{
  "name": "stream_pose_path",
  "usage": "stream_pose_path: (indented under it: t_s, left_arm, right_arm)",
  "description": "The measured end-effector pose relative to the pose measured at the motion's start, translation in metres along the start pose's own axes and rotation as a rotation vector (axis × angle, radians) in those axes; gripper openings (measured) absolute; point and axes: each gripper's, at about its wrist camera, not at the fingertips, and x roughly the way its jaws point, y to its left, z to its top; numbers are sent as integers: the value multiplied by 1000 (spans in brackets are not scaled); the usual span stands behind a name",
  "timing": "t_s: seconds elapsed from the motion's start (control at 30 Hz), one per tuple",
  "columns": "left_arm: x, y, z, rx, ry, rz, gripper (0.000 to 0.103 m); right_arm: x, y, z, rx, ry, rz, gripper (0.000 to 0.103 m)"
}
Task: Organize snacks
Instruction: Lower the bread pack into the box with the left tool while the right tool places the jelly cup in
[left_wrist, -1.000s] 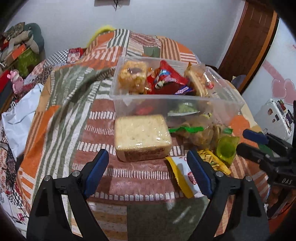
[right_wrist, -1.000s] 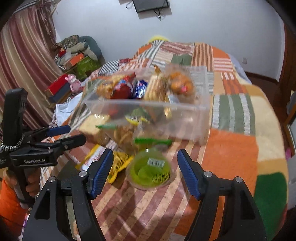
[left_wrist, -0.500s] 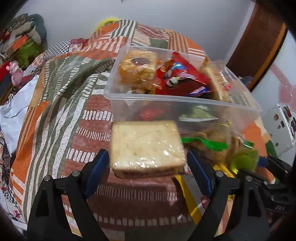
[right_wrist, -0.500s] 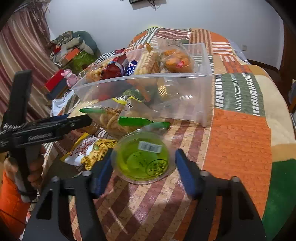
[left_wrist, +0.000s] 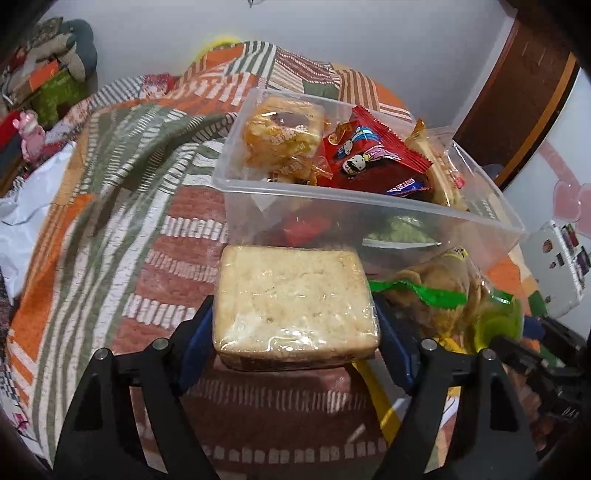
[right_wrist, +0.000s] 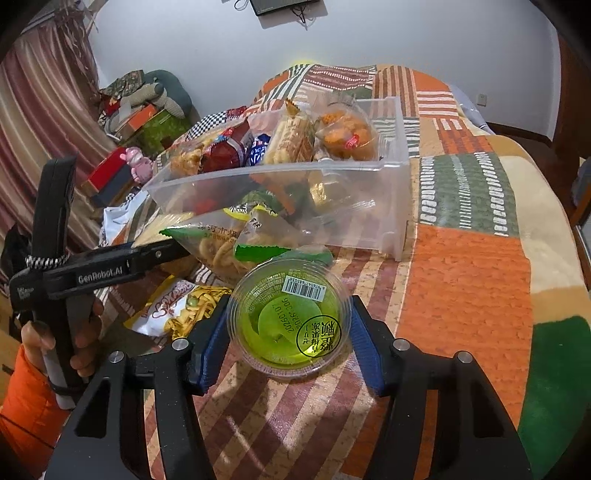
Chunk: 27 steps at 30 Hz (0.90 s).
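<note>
A plastic-wrapped square sponge cake (left_wrist: 295, 295) lies on the quilt in front of the clear plastic bin (left_wrist: 369, 201). My left gripper (left_wrist: 293, 314) is closing on it, and both blue pads touch its sides. A round green jelly cup (right_wrist: 288, 325) sits between the pads of my right gripper (right_wrist: 290, 310), which is shut on its rim just above the quilt. The bin (right_wrist: 280, 170) holds several packets, among them a red one (left_wrist: 373, 155) and a bagged pastry (left_wrist: 280, 136).
Beside the bin lie a clear bag of ring crackers with green seals (right_wrist: 221, 251) and a yellow-white fries packet (right_wrist: 177, 306). A hand in an orange sleeve (right_wrist: 85, 332) grips the left tool. The patchwork quilt (right_wrist: 461, 277) stretches right; boxes and toys (right_wrist: 140, 122) are stacked far left.
My left gripper moved forward around the sponge cake and its jaws narrowed onto it. My right gripper closed on the green jelly cup, which now sits nearer the camera.
</note>
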Motion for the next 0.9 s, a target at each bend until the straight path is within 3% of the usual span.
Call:
stream_pose_path:
  t_s: [0.1, 0.53, 0.9]
  left_arm:
    - [-11, 0, -5, 4, -26, 24, 79]
    - [-72, -11, 0, 25, -157, 3, 78]
    - [-98, -24, 29, 44, -252, -30, 78]
  right_arm:
    - [-5, -1, 0, 4, -12, -1, 56]
    - [-31, 7, 10, -28, -90, -10, 56]
    - [-51, 9, 51, -47, -219, -11, 56]
